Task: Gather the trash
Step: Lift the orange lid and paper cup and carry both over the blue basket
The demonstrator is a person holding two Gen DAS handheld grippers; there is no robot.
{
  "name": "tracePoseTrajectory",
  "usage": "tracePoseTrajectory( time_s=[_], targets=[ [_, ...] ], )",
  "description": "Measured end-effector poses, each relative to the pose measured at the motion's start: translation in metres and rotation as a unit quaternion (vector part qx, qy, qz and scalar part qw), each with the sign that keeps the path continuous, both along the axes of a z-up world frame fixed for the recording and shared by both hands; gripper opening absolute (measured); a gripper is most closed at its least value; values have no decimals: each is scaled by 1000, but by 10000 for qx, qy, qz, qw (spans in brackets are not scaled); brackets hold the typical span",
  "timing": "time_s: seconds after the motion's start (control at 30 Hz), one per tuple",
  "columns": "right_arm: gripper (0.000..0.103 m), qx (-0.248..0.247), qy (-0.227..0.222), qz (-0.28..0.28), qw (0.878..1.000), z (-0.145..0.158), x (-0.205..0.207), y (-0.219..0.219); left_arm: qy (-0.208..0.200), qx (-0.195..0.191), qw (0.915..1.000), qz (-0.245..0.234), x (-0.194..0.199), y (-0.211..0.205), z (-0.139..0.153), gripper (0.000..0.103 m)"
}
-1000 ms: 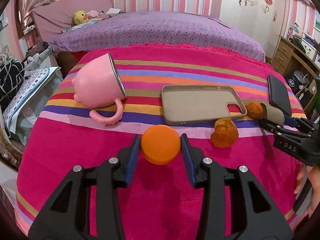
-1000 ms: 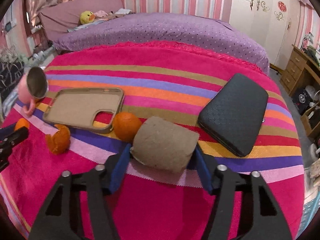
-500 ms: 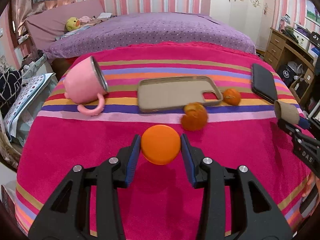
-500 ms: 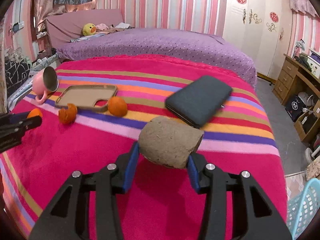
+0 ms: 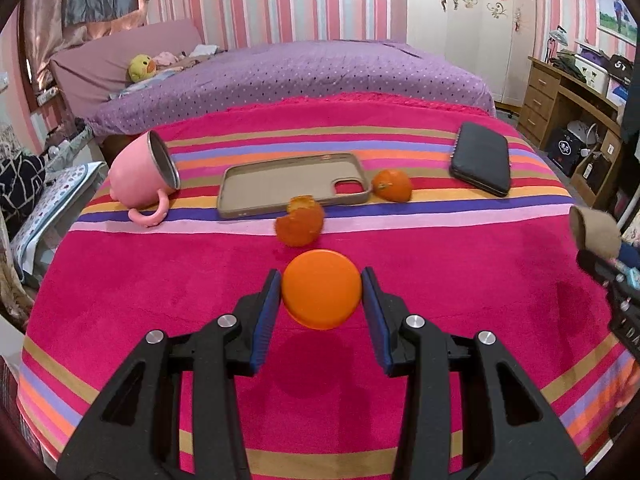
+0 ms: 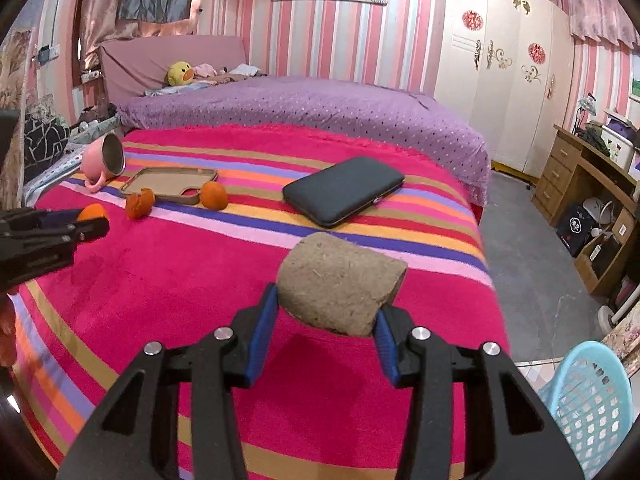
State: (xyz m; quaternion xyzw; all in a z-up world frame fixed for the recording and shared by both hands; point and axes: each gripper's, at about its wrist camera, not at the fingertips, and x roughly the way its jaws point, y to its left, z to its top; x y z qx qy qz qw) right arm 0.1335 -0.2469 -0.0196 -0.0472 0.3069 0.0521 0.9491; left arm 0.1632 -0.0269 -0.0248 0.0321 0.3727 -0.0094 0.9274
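Our left gripper (image 5: 322, 295) clamps a round flat orange lid (image 5: 321, 289); our right gripper (image 6: 325, 312) grips a brown cardboard tube (image 6: 340, 282), possibly slightly crushed, both above the striped pink blanket (image 6: 168, 280).

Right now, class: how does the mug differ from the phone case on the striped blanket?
The mug is pink; the phone case is tan. The mug is rounded and tipped on its side, handle toward the camera; the case is thin and lies flat, hollow side up. The mug's inside is metal; the case's is matte. Both rest on the blanket, open and empty.
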Motion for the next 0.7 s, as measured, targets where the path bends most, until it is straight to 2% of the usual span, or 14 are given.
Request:
tracePoseTrajectory(
  time_s=[0.3, 0.5, 0.7],
  targets=[
    [45, 14, -62, -50, 10000, 0, -12, -33, 21, -34, 10000, -39, -16, -38, -7, 40],
    [45, 1, -64, -28, 10000, -1, -16, -43, -53, 125, 9996, -254, -27, -70, -13, 40],
    [45, 19, -88, -63, 9999, 0, -20, -52, -31, 41, 9998, -195, -26, -80, -14, 40]
  ],
)
